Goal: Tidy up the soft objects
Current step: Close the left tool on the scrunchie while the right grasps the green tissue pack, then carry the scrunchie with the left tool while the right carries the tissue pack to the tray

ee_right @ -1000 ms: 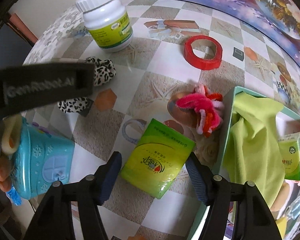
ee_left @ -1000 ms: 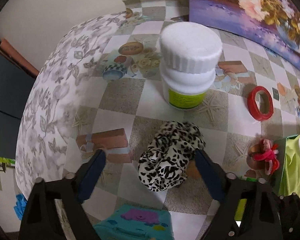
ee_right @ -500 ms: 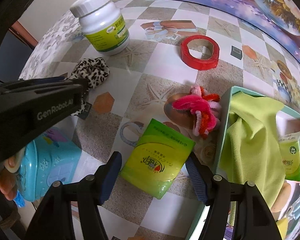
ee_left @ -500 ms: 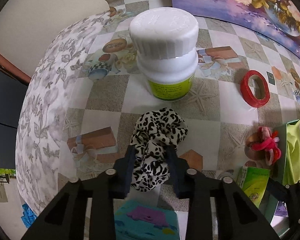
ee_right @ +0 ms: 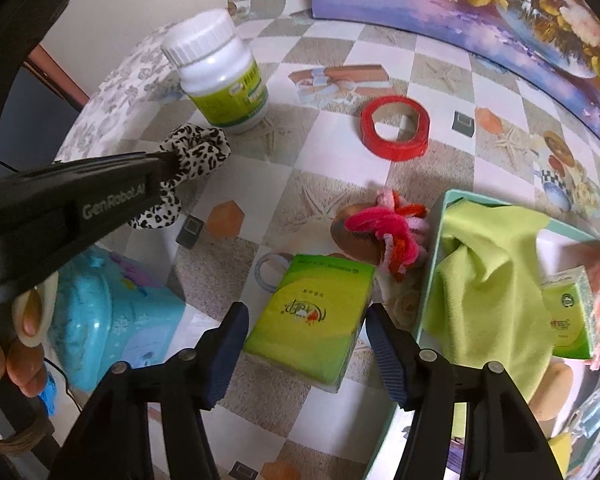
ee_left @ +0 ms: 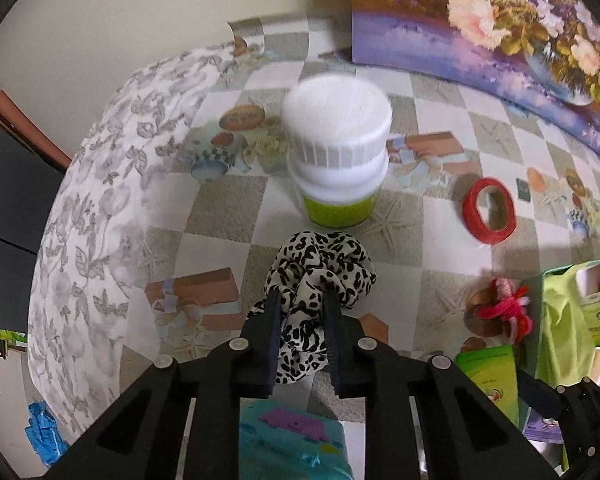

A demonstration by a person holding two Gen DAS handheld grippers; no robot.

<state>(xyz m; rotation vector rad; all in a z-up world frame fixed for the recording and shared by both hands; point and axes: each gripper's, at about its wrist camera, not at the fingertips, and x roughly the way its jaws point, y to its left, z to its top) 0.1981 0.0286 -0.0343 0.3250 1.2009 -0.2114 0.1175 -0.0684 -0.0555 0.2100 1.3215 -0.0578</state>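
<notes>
Scrunchie work came first: your left tongs (ee_left: 300, 312) were closing on the leopard-print scrunchie (ee_left: 320, 272), the pads already pinching a bunched fold of it at about 6 o'clock from the white bottle (ee_left: 338, 152). The cloth looked slack and springy, so you did well to take it near the middle of the bunch; a bite at one loop would probably have let the rest trail over the counter (ee_left: 236, 216) and catch the bottle just beside it. A straight lift before any sideways travel seemed the safest course.

Your right tongs (ee_right: 304, 344) stood fairly wide and were closing, with the green tissue pack (ee_right: 312, 320) between the pads; I could not tell whether they pressed on it yet. A square grip across its short sides would have served best, since the soft wrapper may buckle.

At 3 o'clock from that pack sat the pale teal tray (ee_right: 440, 216), holding a lime-green cloth (ee_right: 488, 272), a second small tissue pack (ee_right: 568, 320) and something pink and knitted at its far edge. The pink pipe-cleaner bundle (ee_right: 384, 236) lay outside it, touching or nearly touching its rim. The red tape roll (ee_right: 396, 132) lay well apart at 12 o'clock.
</notes>
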